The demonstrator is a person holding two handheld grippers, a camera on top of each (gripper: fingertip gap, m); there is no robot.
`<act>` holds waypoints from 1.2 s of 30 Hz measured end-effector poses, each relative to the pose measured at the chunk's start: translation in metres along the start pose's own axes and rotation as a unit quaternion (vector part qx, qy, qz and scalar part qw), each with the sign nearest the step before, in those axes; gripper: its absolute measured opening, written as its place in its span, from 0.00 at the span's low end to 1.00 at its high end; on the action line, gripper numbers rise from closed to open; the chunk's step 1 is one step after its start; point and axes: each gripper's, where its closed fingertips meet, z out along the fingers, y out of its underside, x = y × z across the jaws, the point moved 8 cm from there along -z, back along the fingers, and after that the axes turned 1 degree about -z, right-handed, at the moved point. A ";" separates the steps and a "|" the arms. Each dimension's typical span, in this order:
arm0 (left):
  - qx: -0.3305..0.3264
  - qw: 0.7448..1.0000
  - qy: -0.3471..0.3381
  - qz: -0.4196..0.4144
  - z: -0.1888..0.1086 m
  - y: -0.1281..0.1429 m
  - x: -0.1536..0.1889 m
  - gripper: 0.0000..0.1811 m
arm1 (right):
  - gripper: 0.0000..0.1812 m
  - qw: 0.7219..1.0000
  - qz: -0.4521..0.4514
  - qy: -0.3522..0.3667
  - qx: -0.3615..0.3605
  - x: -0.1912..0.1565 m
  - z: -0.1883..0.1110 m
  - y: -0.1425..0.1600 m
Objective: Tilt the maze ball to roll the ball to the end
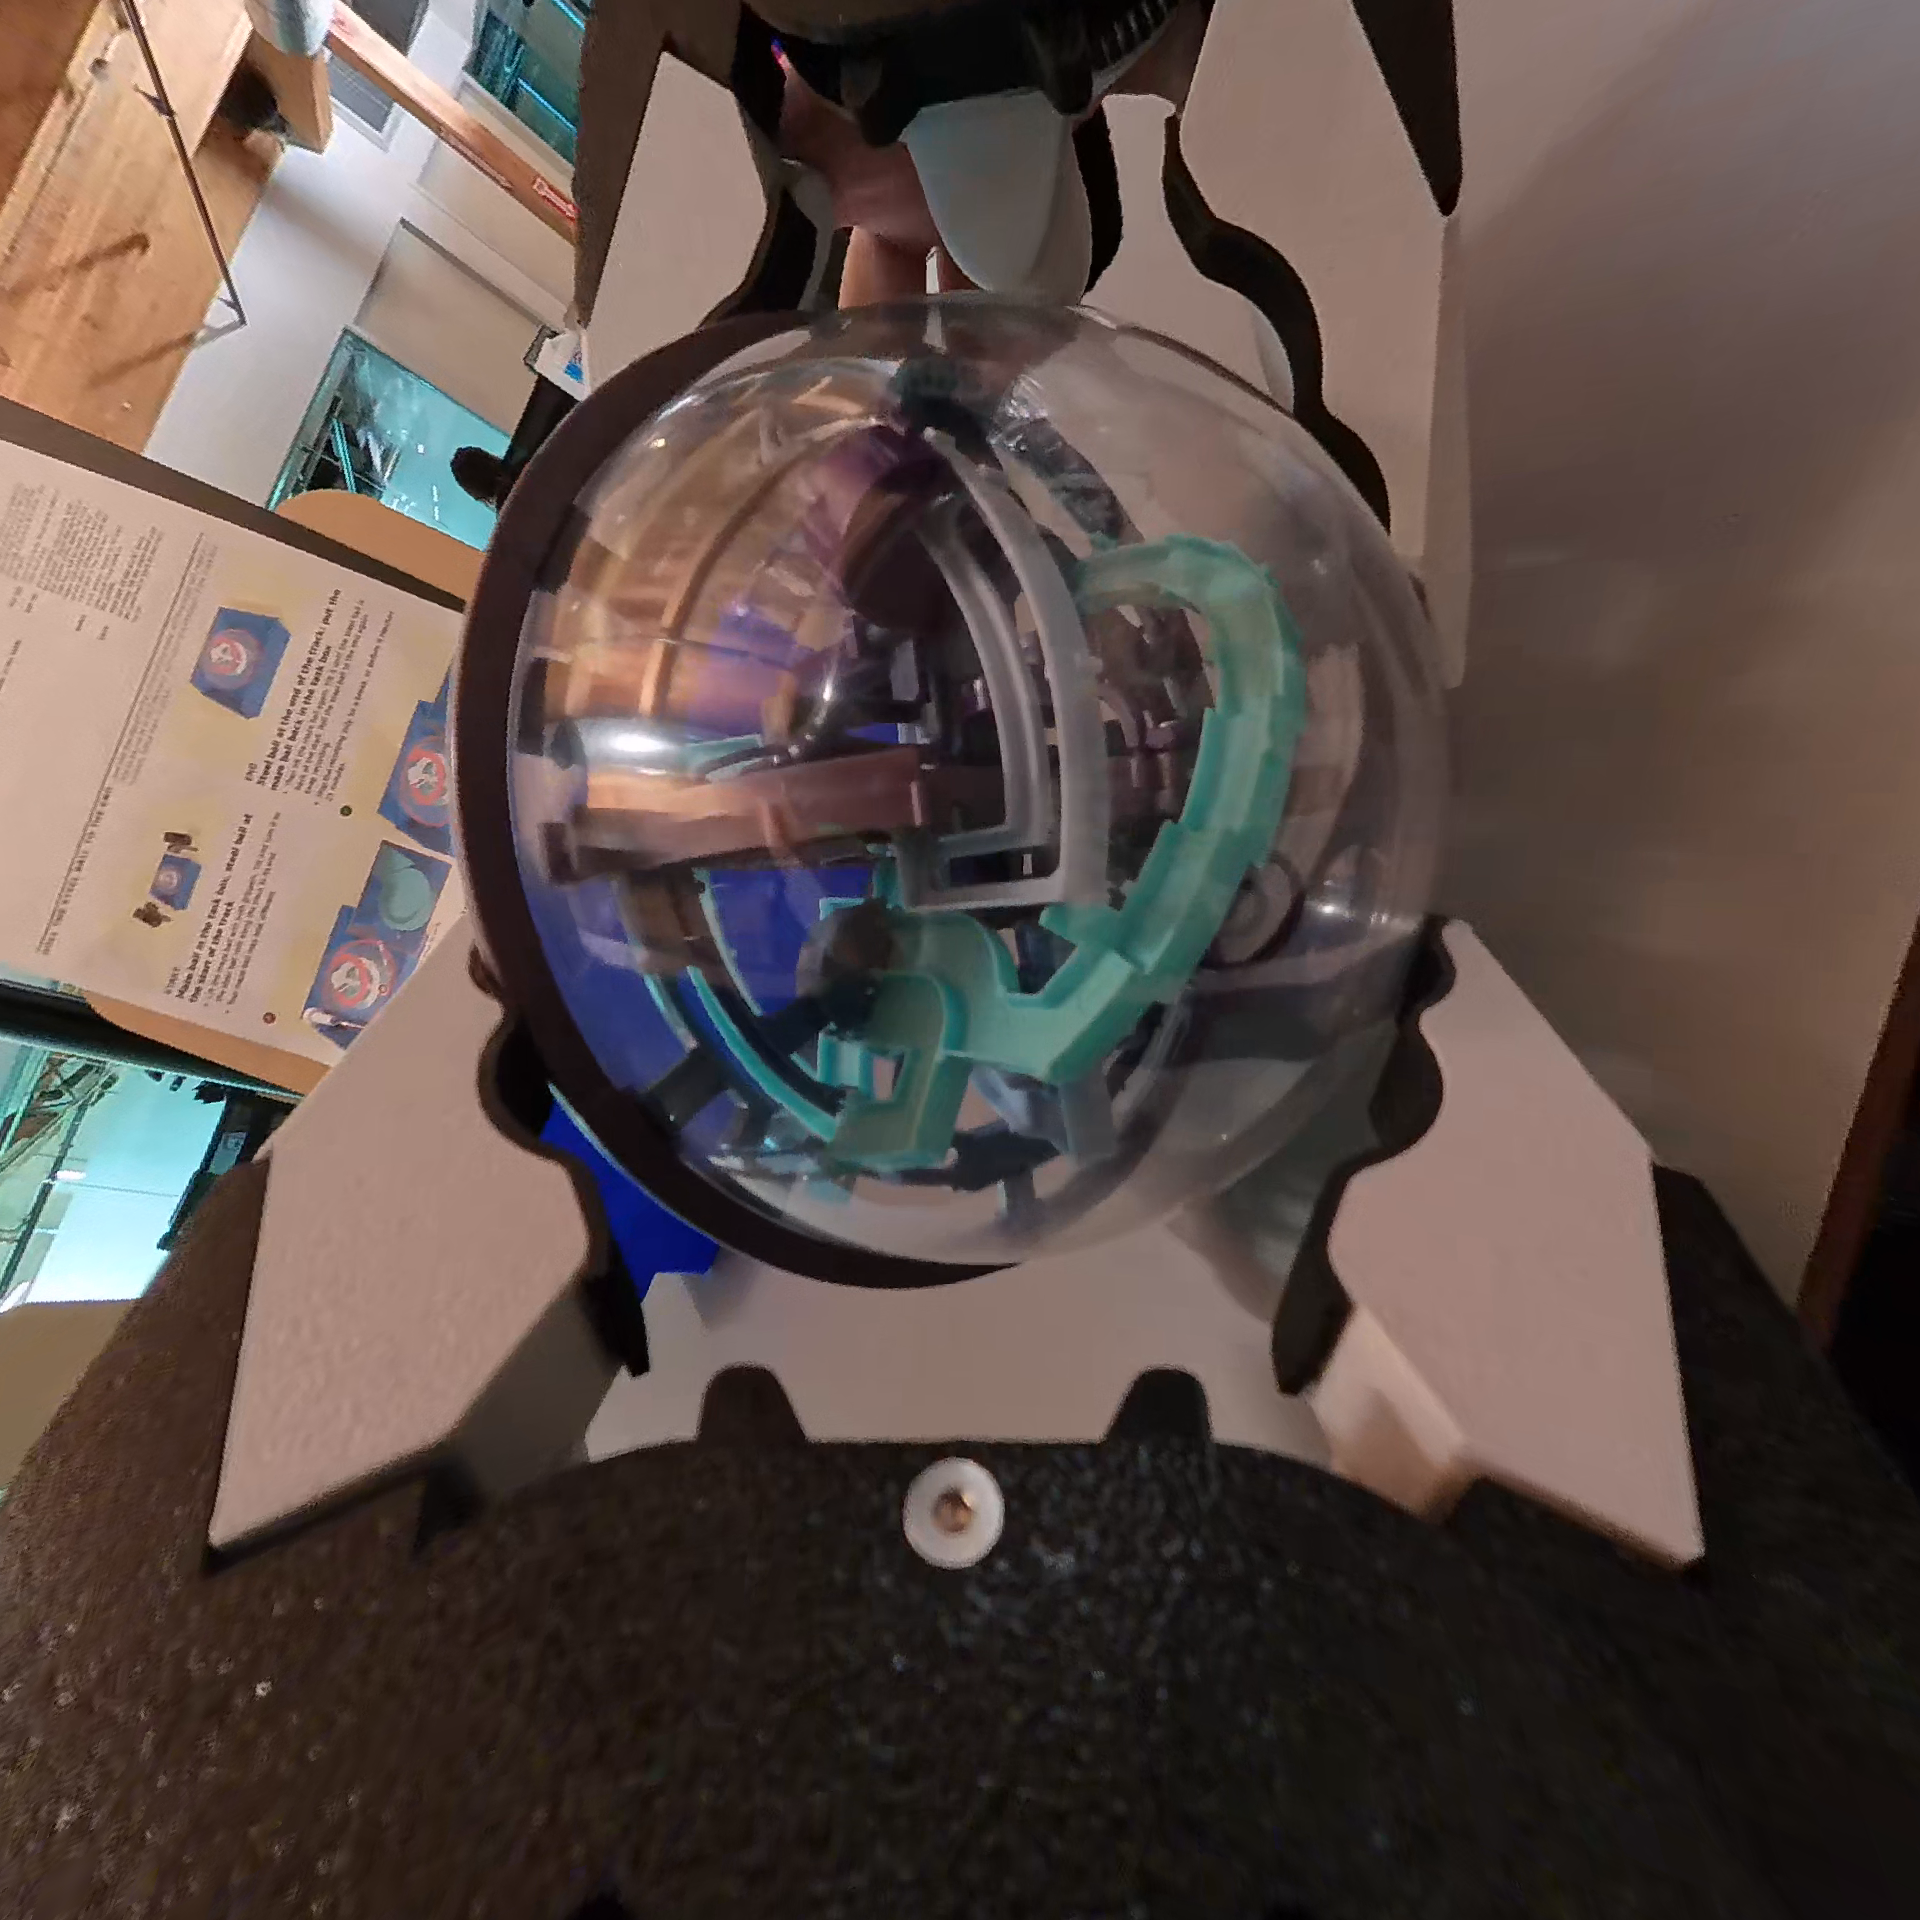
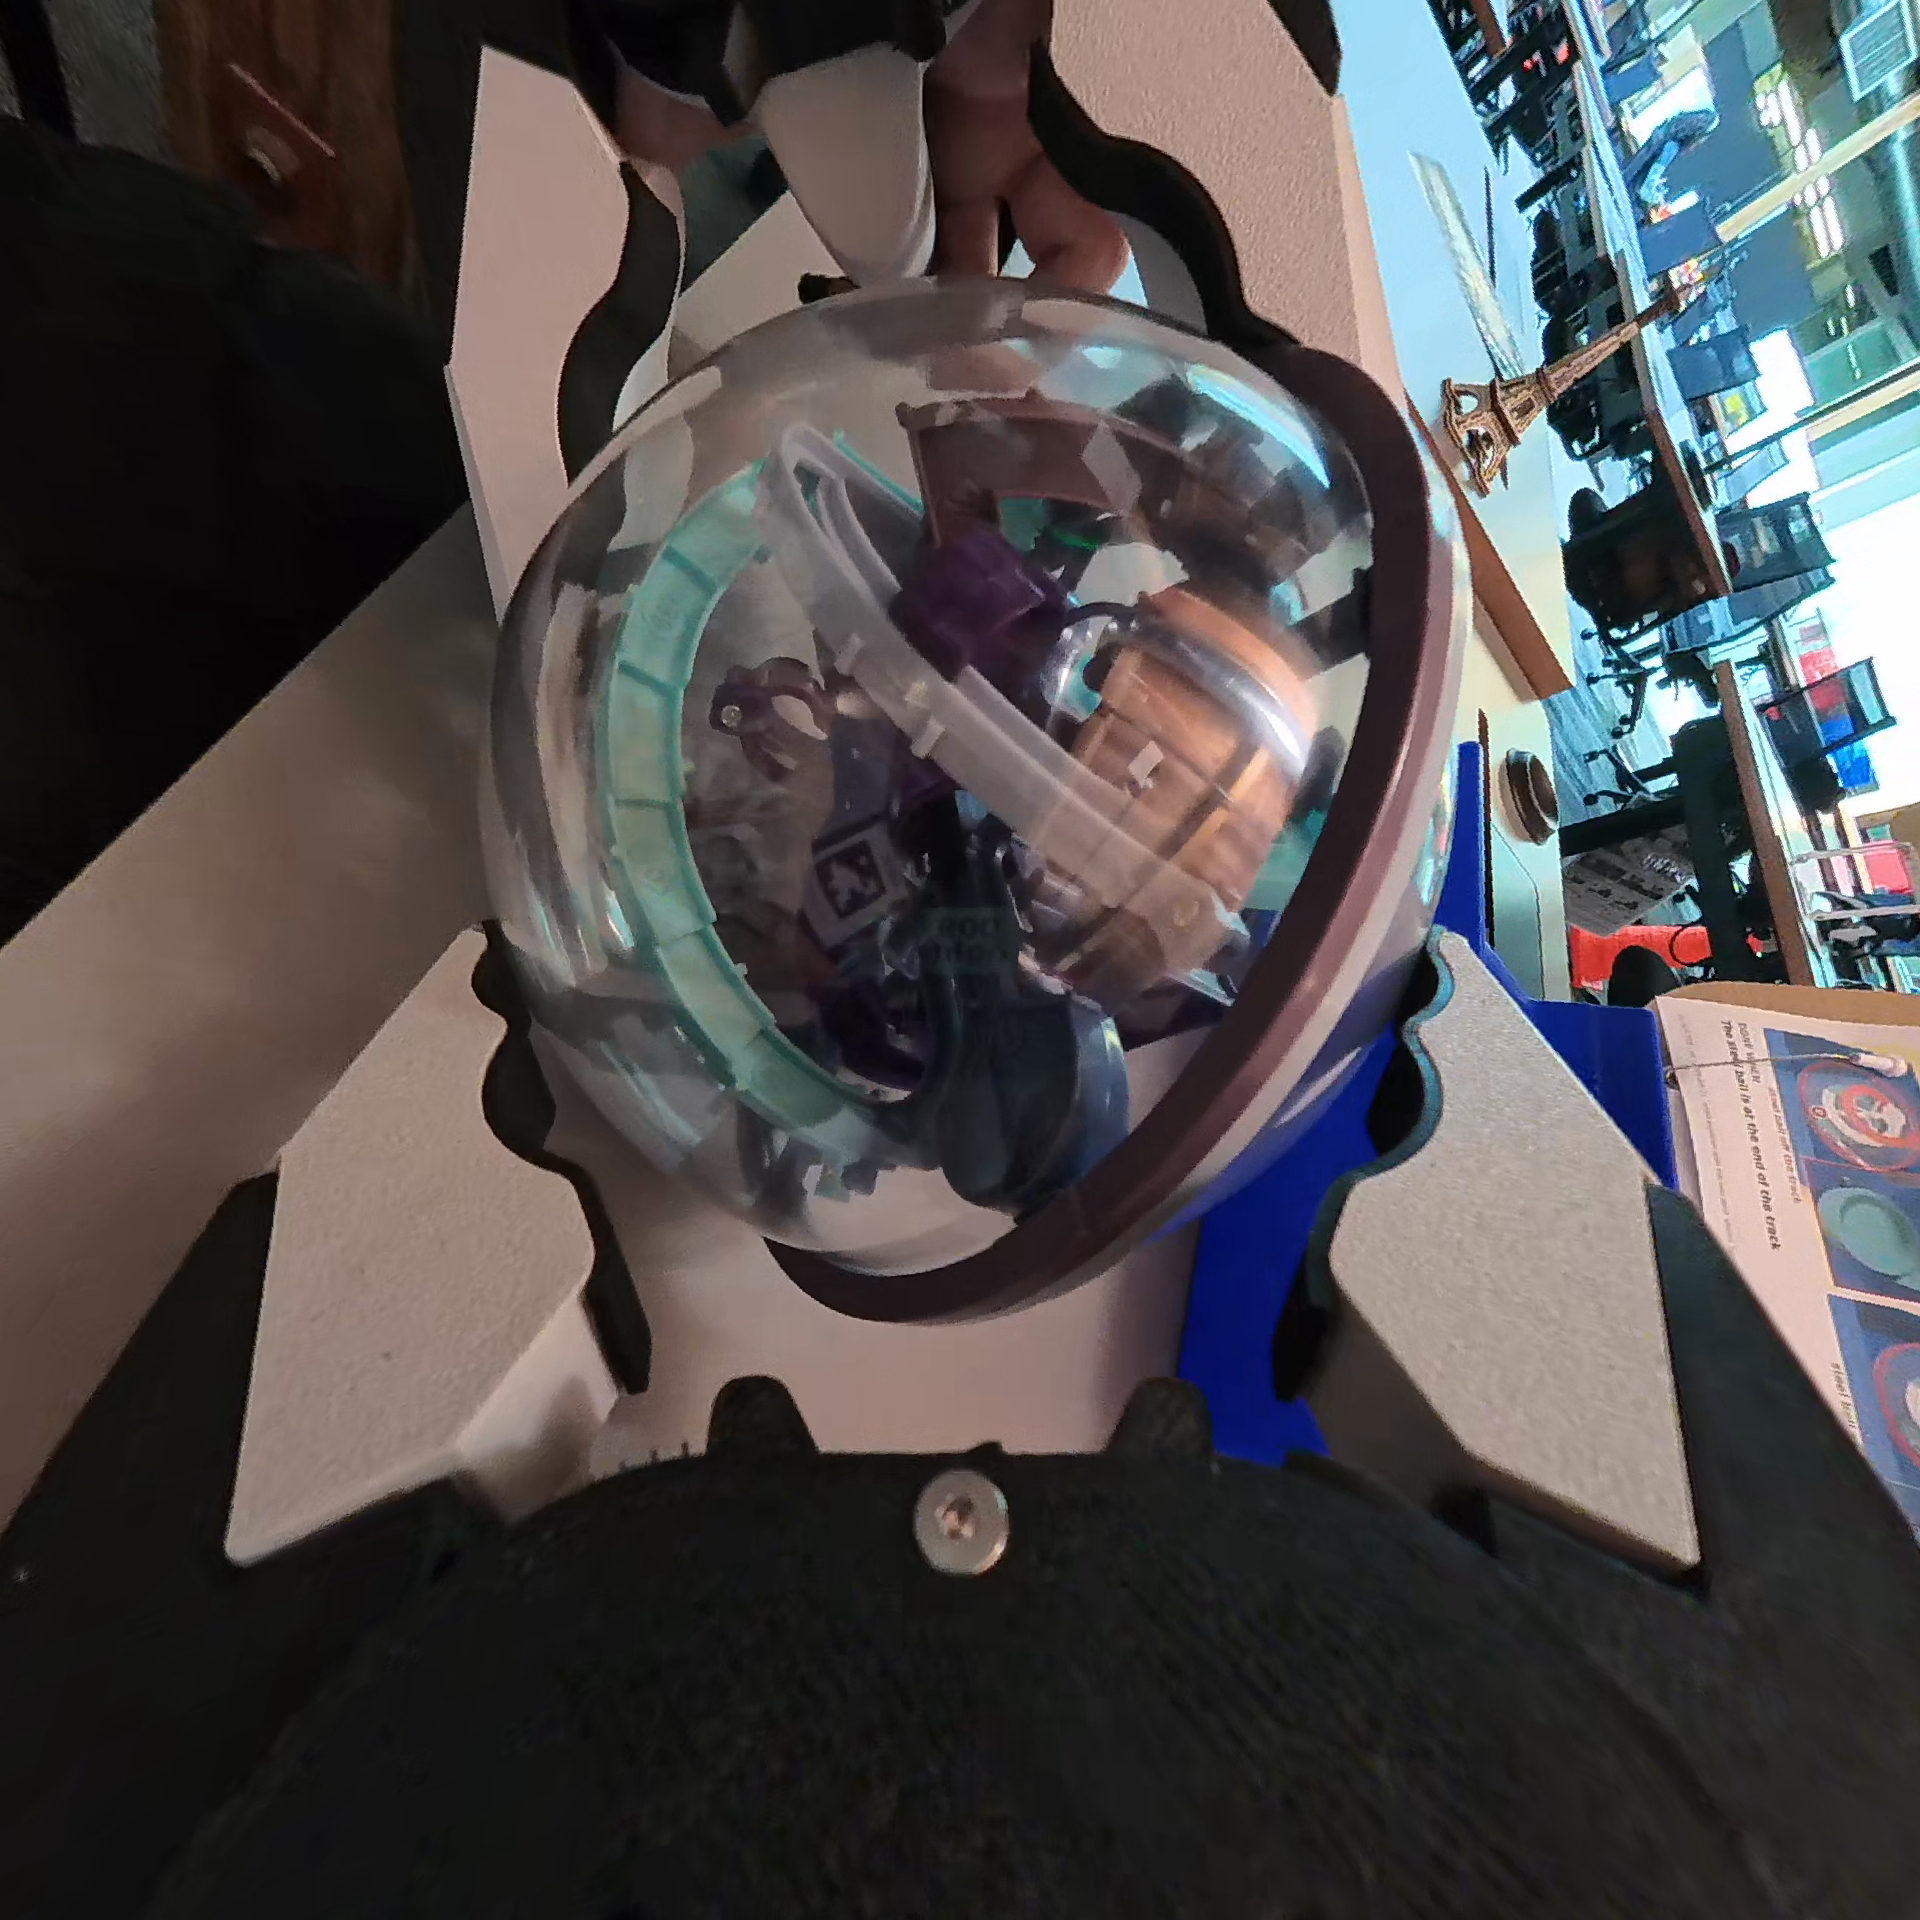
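The maze ball (image 1: 956,790) is a clear plastic sphere with a dark band around its middle and teal, grey, brown and purple tracks inside. It is held up in the air, tilted. My left gripper (image 1: 961,956) is shut on it, its white fingers (image 1: 416,1195) pressing both sides. A small dark shiny ball (image 1: 852,940) sits on a teal track low in the sphere. In the right wrist view the maze ball (image 2: 966,790) fills the middle, and my right gripper (image 2: 966,956) is shut on it from the opposite side. Each view shows the other gripper beyond the sphere.
A printed instruction sheet (image 1: 208,727) lies to the left and also shows in the right wrist view (image 2: 1818,1195). A blue box (image 2: 1247,1299) sits behind the sphere. A small tower model (image 2: 1538,405) stands on a wooden ledge. A person's hand (image 2: 1039,208) holds the far gripper.
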 end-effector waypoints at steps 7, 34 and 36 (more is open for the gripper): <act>0.005 1.000 -0.009 0.001 -0.002 -0.001 0.003 0.87 | 0.87 1.000 -0.010 0.006 -0.019 -0.002 -0.001 -0.003; 0.030 0.999 -0.022 -0.011 -0.012 -0.005 0.014 0.85 | 0.87 0.996 -0.048 0.066 -0.038 -0.020 -0.003 -0.013; 0.031 0.999 -0.018 -0.027 -0.013 -0.003 0.013 0.84 | 0.87 0.996 -0.046 0.070 -0.039 -0.021 -0.004 -0.012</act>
